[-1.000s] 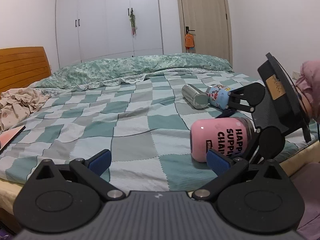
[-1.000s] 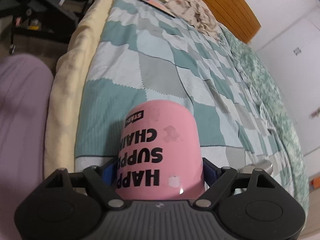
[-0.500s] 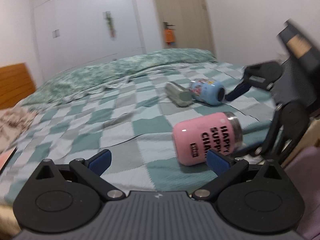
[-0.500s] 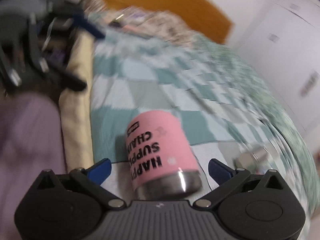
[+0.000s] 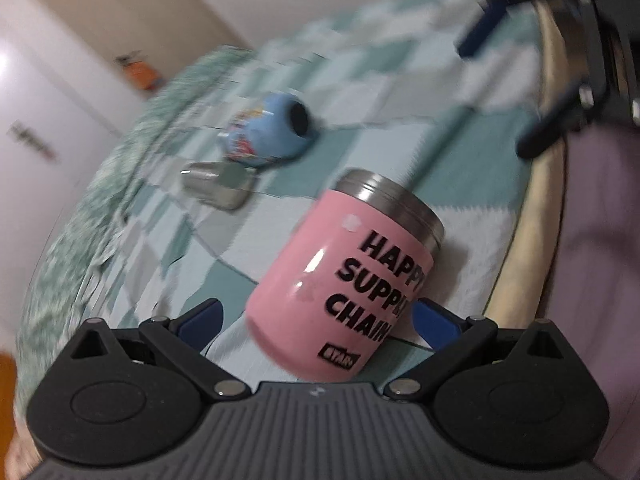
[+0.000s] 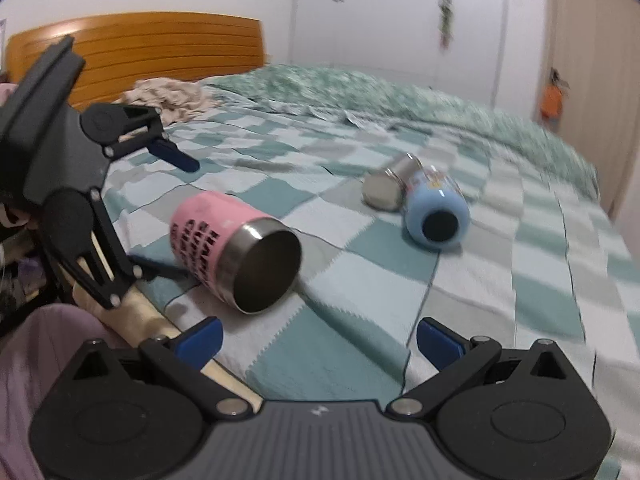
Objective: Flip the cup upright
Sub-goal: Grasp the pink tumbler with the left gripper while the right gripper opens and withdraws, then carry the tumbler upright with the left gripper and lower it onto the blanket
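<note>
Sideways pink cup [image 6: 224, 240], mouth toward right tongs [image 6: 318, 338].

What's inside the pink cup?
The pink cup lies on its side on the checked blanket, its mouth facing the right wrist camera. Only bare, shiny metal walls show inside, with nothing in them. The deepest part is dark, so the very bottom is hard to see.

Bedspread [image 5: 360, 80] blurred — steel cup [image 6: 382, 190] partly hidden behind blue cup [image 6: 438, 210].
</note>
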A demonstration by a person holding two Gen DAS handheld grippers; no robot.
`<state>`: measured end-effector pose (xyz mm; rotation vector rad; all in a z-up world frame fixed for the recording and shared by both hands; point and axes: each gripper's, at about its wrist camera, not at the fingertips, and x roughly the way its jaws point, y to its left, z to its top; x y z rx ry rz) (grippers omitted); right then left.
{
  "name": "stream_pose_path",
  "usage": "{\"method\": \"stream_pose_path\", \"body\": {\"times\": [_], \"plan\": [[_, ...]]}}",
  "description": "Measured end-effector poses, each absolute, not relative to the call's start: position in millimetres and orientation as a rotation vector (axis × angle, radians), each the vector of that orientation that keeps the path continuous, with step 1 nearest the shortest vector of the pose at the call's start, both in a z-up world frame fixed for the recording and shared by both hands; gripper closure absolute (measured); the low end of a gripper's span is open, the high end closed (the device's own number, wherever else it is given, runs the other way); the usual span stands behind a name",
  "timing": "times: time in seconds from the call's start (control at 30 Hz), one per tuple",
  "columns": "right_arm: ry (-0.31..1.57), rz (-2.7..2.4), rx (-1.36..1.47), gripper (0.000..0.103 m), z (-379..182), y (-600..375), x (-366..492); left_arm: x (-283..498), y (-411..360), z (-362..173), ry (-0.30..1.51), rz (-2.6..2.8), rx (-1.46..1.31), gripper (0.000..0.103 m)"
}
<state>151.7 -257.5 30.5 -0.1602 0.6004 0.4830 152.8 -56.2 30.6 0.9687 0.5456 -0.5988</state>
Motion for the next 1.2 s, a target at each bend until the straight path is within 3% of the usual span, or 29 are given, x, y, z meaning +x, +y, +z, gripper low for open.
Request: {"method": "stream_pose_path", "body": {"times": [0.2,0.4,0.6,0.87,1.2], "plan": [[0.642,0.523,-0.134,0.000,15.8,-251.1,166.4,178.3,-79.7,18.6,0.602,-0.714,1.130,0.000],[0.663,0.526,-0.168,0.000,9.4,-245.2,191.7,198.9,-85.8,14.0,0.732,-0.669,1.055,0.005],[0.666,0.545,-0.201,0.000,6.2,-245.4,215.3,213.5,-85.0,26.9,0.935,-0.515,0.877,0.006],[0.654,0.623,-0.255,0.000,7.2,-236.9,231.1,231.8,-47.8,44.8,1.177,-0.136,0.413,0.010],[0.625,0.704,-0.298,0.000,14.7,-227.2,239.6,230.2,-18.7,49.9,1.226,0.095,0.029,0.012]]}}
